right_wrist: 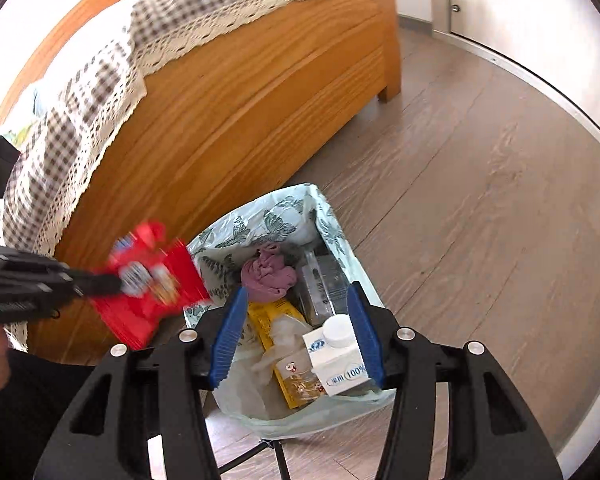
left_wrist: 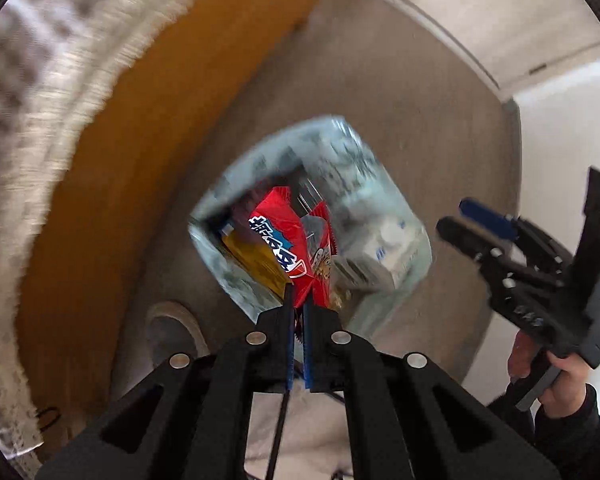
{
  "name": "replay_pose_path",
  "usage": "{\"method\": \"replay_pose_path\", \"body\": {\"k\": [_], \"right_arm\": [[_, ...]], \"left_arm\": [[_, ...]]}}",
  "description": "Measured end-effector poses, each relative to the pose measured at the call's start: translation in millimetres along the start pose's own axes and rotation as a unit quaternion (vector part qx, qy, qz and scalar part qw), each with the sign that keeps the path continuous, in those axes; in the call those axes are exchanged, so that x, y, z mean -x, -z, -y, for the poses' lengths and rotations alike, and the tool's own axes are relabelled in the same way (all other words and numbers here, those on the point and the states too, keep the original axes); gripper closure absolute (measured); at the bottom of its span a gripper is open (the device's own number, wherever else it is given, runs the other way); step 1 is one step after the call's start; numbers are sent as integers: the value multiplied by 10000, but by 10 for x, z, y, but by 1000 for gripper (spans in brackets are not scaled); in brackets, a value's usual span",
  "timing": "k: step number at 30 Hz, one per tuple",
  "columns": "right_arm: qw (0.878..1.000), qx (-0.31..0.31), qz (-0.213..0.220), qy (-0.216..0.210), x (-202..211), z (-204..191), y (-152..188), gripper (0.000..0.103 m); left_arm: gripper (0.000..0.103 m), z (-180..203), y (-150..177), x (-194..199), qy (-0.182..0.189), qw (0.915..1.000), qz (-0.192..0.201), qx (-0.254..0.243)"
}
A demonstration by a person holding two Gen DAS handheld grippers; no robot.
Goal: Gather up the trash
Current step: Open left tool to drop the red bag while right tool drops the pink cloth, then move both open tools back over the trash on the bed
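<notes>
Left gripper: jaws pinched tight on the lower edge of a crinkled red foil snack wrapper, which hangs ahead of the fingers. In the left wrist view the wrapper lines up over the mouth of the small rectangular bin lined with a pale green butterfly-print plastic bag; in the right wrist view it sits at the bin's near-left rim, partly outside the opening.

Right gripper: jaws about half open, holding nothing, poised above the bin. Directly below it lie a white milk carton with a round white cap, a yellow printed packet, a crumpled mauve cloth or tissue and a clear plastic bottle.

Judgement: the step in hand is dropping the wrapper. Carry it further over the centre of the opening before releasing, since light foil may drift and catch the rim or fall between bin and the orange wooden bed frame. Open fully; a thin wrapper may cling to the blue ridged pads. Keep the right gripper clear of the drop path
</notes>
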State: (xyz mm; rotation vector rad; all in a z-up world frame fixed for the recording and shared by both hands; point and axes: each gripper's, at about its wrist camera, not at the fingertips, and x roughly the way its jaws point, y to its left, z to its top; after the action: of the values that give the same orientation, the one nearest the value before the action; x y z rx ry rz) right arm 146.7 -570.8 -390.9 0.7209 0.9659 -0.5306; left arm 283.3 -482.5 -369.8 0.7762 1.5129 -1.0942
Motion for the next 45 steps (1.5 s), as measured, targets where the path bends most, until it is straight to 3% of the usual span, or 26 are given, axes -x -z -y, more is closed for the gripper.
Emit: {"method": "replay_pose_path", "body": {"k": [2,4,13,26,33,36,39,42,45], "right_arm": [[10000,-80,-2,-31,20,41,20,53],[9999,-131,-34,-85,32,64,17,53],[9996,-85,-174,-216,-64,-39,51,53],[9998,8,-202,38,-12,-168,-29,53],[9991,303,94,289,225,-430,-233,53],[9978,449,317,378,397,-600,-357,53],[9955,626,603,387,582,-863,-512,53],[9919,815,955,208,698,-1278,-672,53],[9873,962,1236,-266,666,-1853,-790,53]], "left_arm": [[97,21,-70,-159,-258,9995,-105,130],[40,-25,-110,-299,-307,9980,-250,488],[42,-118,-51,-447,-440,9958,-529,597],[39,-41,-81,-192,-596,9976,-25,364],[35,98,-25,212,-722,9943,766,-166],[35,-49,26,636,-615,9869,1493,59],[35,-370,201,1154,-216,9757,2132,455],[31,-815,506,1667,-246,9563,2811,760],[31,-1352,808,2063,-422,9392,3186,1211]]}}
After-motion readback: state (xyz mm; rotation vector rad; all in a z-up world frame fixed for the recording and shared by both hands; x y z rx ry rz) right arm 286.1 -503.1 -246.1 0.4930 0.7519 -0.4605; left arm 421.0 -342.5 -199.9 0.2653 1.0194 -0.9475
